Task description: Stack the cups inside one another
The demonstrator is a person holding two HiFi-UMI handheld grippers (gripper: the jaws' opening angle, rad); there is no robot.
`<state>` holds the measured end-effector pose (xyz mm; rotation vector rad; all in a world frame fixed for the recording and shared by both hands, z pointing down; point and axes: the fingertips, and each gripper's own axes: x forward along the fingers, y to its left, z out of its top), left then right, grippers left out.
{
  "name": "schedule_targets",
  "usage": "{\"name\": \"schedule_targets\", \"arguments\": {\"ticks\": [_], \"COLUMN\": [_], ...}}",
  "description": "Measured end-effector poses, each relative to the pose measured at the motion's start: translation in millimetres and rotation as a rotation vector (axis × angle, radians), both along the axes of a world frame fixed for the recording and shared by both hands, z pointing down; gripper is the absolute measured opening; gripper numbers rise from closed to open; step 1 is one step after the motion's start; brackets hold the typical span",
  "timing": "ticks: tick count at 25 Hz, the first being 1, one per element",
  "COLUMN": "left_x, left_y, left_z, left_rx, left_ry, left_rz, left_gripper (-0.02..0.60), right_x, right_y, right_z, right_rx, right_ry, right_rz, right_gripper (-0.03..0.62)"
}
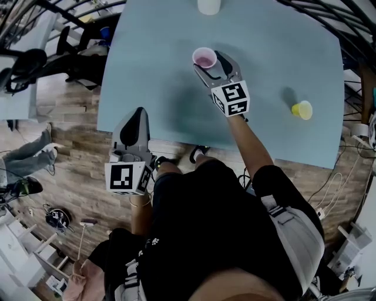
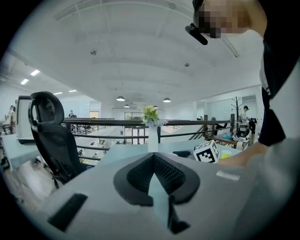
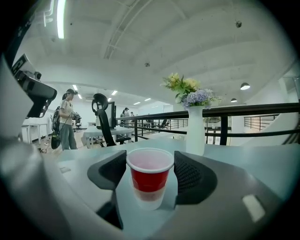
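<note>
A red cup (image 1: 204, 57) stands upright on the pale blue table (image 1: 158, 70), with a faint reflection under it in the right gripper view. My right gripper (image 1: 208, 62) is open around the red cup (image 3: 150, 176). Its dark pads (image 3: 190, 176) sit close beside the round, unbent rim. A yellow cup (image 1: 302, 109) lies far off to the right, tipped towards the camera. My left gripper (image 1: 140, 113) hangs over the table's near edge, shut, its pads meeting at the tips (image 2: 152, 157) with nothing held.
A white vase (image 1: 208, 6) with flowers (image 3: 187, 91) stands at the table's far edge, just beyond the red cup. Past it runs a black railing (image 3: 243, 112). An office chair (image 2: 51, 136) is off to the left. A person (image 3: 68, 124) stands far away.
</note>
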<state>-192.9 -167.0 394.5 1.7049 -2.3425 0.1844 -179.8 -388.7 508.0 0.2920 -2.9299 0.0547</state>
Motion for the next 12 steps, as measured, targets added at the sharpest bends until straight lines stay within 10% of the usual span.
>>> {"name": "schedule_targets", "arguments": {"ticks": [12], "left_x": [-5.3], "left_y": [6.0], "left_z": [1.5], "left_rx": [-0.005], "left_ry": [-0.001], "left_rz": [-0.013], "left_gripper": [-0.008], "right_x": [-4.0], "right_y": [0.8], "right_z": [30.5], "right_rx": [0.001], "right_ry": [0.078], "right_rz": [0.005], "right_gripper": [0.328]}}
